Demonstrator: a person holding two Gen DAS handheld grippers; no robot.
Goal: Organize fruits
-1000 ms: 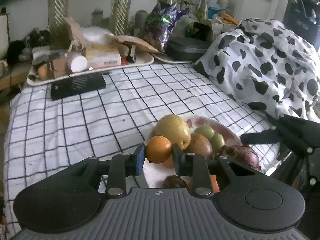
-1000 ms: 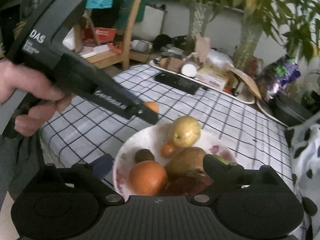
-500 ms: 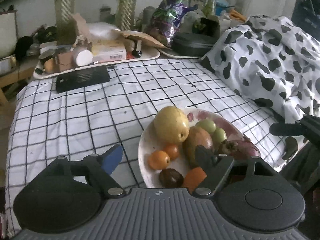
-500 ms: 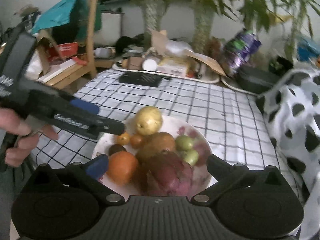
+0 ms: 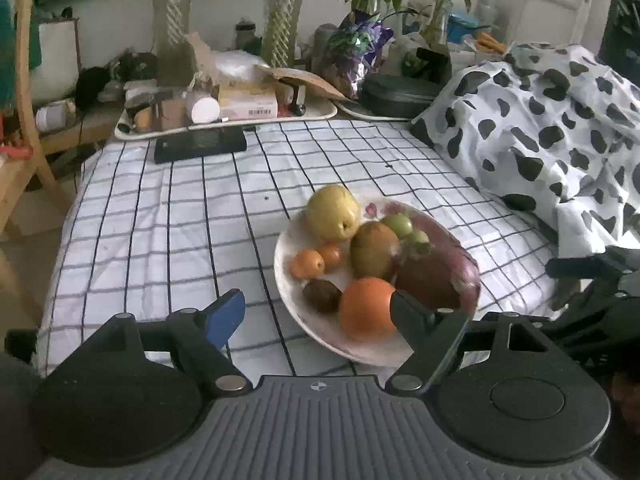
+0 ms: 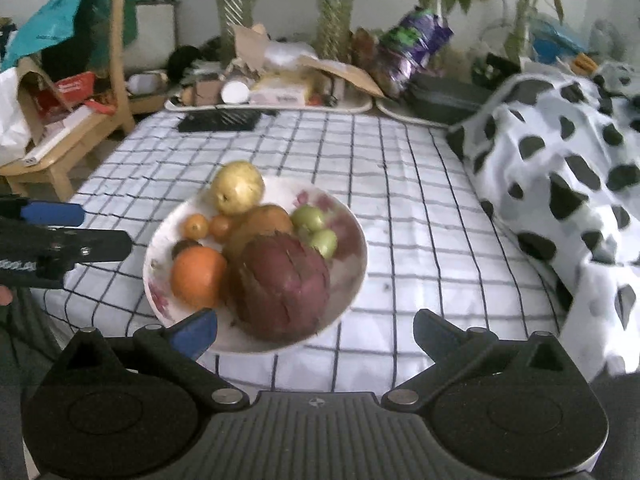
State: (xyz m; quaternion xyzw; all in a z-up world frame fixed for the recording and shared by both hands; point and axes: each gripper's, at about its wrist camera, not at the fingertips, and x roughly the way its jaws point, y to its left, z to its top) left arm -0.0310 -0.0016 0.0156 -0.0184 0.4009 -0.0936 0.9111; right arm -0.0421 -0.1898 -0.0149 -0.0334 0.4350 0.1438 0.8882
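Observation:
A white flowered plate (image 5: 292, 304) (image 6: 352, 256) stands on the checked cloth and holds the fruit: a yellow pear (image 5: 332, 212) (image 6: 238, 188), a brown mango (image 5: 374, 250), two green fruits (image 6: 316, 226), a dragon fruit (image 5: 434, 274) (image 6: 282, 284), a large orange (image 5: 368, 312) (image 6: 198, 272), two small oranges (image 5: 316, 260) (image 6: 208, 226) and a dark passion fruit (image 5: 322, 295). My left gripper (image 5: 316, 314) is open and empty, just before the plate's near rim. My right gripper (image 6: 314, 330) is open and empty at the plate's near side.
A cow-print blanket (image 5: 560, 128) (image 6: 568, 168) is heaped on the right. A black keyboard (image 5: 200, 145), a cluttered tray (image 5: 224, 120) and potted plants stand at the far edge. A wooden chair (image 6: 68, 132) is at the left.
My left gripper let go of the small orange on the plate, opened and drew back. My right gripper also pulled back from the plate.

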